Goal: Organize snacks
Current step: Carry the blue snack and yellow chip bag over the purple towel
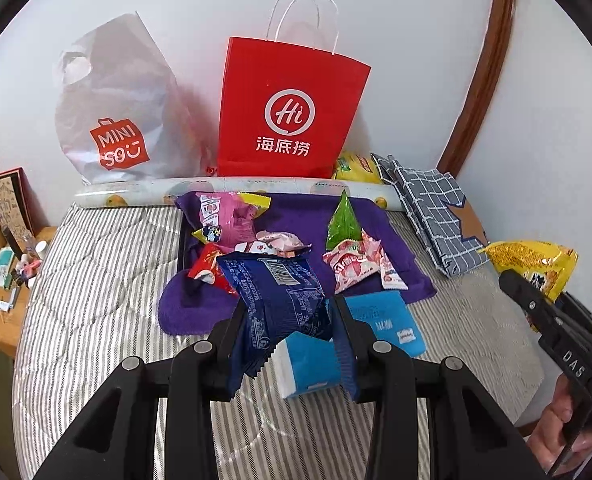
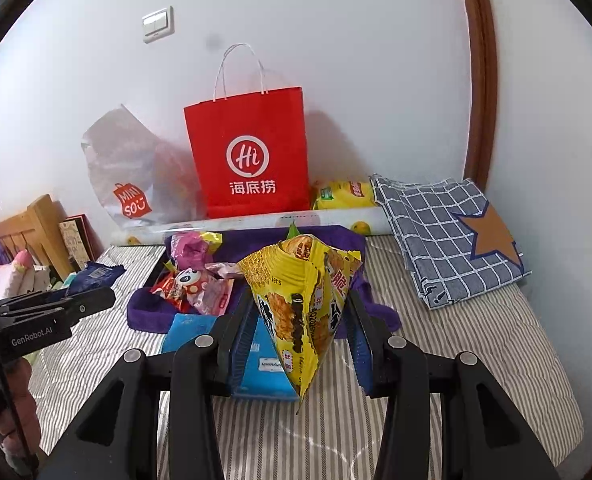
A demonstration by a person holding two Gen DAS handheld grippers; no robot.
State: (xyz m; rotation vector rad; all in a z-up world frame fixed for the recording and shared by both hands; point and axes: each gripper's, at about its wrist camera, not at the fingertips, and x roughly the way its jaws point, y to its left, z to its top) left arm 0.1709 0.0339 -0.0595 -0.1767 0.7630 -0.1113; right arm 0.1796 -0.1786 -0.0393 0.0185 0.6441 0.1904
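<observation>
Holding a snack in each gripper, I am carrying both above the striped bed. My left gripper (image 1: 285,320) is clamping a blue packet (image 1: 275,292) by its lower end, so the packet is standing up between the closed jaws. My right gripper (image 2: 300,340) is pinching a yellow bag (image 2: 300,296) at its lower seam, and the bag is flaring upward from the grip. Neither one is touching the bed.

Below them a purple towel (image 1: 296,220) is lying spread out, and loose snacks are scattered on it: a pink bag (image 1: 231,216), a green packet (image 1: 344,220), a strawberry packet (image 1: 352,264). A blue tissue pack (image 1: 376,320) is lying at the towel's near edge. Behind the towel a red bag (image 1: 287,108) is standing upright against the wall with its mouth open, and a grey bag (image 1: 111,112) is leaning beside it.

I judge this to be the carry step, with both picks done and no drop yet. My guess is that the red bag is the place for them. The next move is asking me to lift each snack over its rim, one hand at a time so the grippers are not colliding, and to open the jaws only once the packet is hanging over the mouth.
</observation>
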